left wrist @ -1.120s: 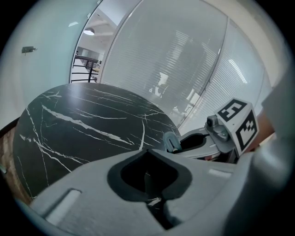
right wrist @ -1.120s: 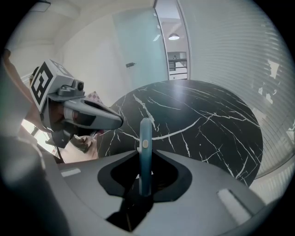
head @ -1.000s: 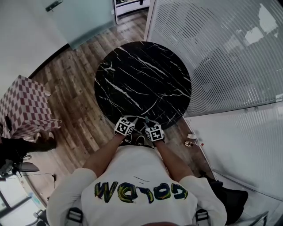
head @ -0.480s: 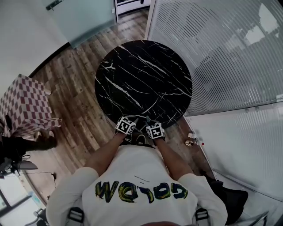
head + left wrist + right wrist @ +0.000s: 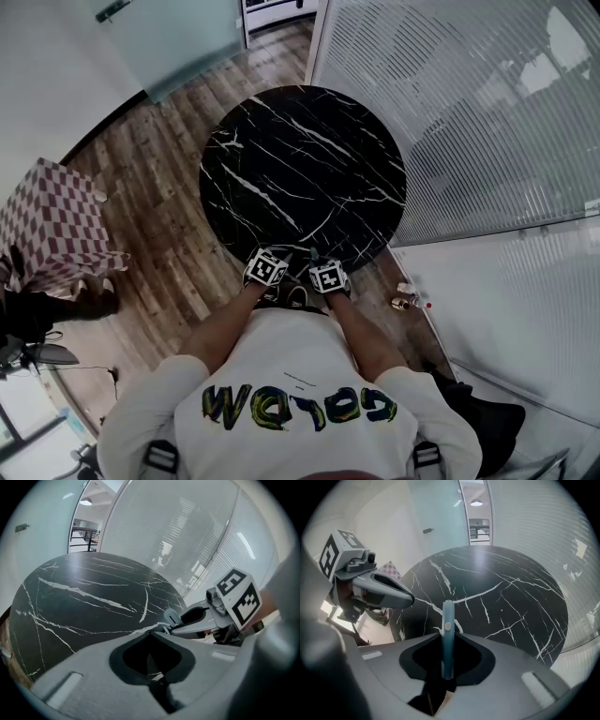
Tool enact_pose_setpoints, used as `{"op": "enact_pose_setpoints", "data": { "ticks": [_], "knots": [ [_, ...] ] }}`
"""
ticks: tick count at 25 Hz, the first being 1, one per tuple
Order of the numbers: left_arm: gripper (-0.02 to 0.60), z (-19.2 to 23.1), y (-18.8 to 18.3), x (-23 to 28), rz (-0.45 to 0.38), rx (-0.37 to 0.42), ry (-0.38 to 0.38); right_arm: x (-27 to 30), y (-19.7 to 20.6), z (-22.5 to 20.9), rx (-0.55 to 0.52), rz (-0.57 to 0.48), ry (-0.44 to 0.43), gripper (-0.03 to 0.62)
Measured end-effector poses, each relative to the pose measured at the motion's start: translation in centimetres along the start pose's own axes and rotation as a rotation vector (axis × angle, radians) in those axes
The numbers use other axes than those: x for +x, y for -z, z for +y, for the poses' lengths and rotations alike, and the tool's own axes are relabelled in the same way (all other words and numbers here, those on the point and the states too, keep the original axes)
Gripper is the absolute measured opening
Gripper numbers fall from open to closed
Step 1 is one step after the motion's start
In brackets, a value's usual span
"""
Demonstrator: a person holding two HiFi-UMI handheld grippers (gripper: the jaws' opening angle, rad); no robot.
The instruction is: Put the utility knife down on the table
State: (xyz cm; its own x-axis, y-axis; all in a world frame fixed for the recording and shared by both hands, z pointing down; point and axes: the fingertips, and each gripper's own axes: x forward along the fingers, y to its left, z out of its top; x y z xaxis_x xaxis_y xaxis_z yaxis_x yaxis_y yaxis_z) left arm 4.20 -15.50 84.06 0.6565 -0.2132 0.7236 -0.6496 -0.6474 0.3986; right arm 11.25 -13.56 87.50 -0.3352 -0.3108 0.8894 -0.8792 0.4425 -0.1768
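A round black marble table (image 5: 300, 169) stands in front of me. Both grippers hover side by side at its near edge. My right gripper (image 5: 312, 260) is shut on a slim blue utility knife (image 5: 447, 630), which stands on edge between the jaws and points out over the tabletop (image 5: 501, 597). The knife is hard to make out in the head view. My left gripper (image 5: 283, 256) is shut with nothing in it, its jaws meeting low (image 5: 157, 679) in its own view. Each gripper shows in the other's view: the right gripper (image 5: 171, 619) and the left gripper (image 5: 406, 600).
Wooden floor surrounds the table. A red-and-white checkered block (image 5: 52, 225) stands at the left. Striped glass walls (image 5: 487, 122) close off the right side. Small objects (image 5: 409, 301) lie on the floor at the right, near the table's edge.
Both grippers stay at the table's near edge. The right gripper has dipped slightly toward the tabletop, still holding the knife.
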Motion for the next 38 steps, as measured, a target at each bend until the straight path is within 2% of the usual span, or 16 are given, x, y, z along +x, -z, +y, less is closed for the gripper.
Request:
{"op": "enact_pose_setpoints", "data": {
  "ticks": [14,38],
  "knots": [
    [0.002,0.0,0.5,0.4,0.019,-0.019,-0.004,0.6,0.8,-0.6,0.010,0.033,0.011,0.075],
    [0.002,0.1,0.3,0.1,0.015,-0.018,-0.001,1.0,0.9,-0.6,0.001,0.018,0.005,0.107]
  ]
}}
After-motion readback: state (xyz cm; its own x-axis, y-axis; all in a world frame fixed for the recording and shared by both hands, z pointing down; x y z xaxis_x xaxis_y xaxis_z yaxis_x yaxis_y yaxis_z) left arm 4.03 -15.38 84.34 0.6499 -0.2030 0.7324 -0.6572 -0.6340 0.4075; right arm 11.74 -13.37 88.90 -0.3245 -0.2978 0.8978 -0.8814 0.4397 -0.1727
